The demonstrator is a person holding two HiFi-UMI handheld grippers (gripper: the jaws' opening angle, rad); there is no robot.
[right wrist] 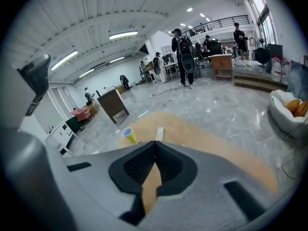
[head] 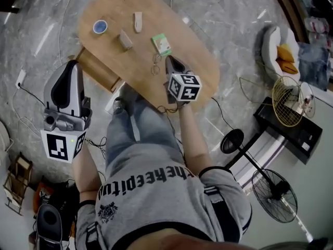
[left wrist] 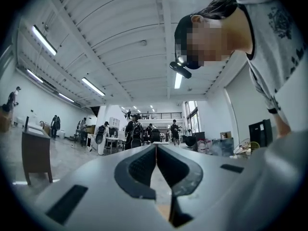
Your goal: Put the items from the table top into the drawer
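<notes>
On the oval wooden table (head: pixel 197 61) lie a blue-rimmed cup (head: pixel 100 26), a beige block (head: pixel 125 39), a pale oblong piece (head: pixel 138 21), a green card (head: pixel 162 44) and a wire ring (head: pixel 156 64). An open drawer (head: pixel 99 69) juts from the table's left side. My right gripper (head: pixel 169 58) is shut and empty over the near part of the table, beside the card and ring. Its own view shows the cup (right wrist: pixel 128 134) and the pale piece (right wrist: pixel 160 134) beyond its tips (right wrist: pixel 155 142). My left gripper (head: pixel 73 62), shut and empty, hangs left of the drawer, its view (left wrist: pixel 155 146) facing the hall.
Grey marble floor surrounds the table, with cables (head: pixel 31 95) on it. Two standing fans (head: pixel 274 195), a wire basket (head: pixel 287 100) and a white chair with cushions (head: pixel 278 48) stand to the right. Several people (left wrist: pixel 134 131) are far off in the hall.
</notes>
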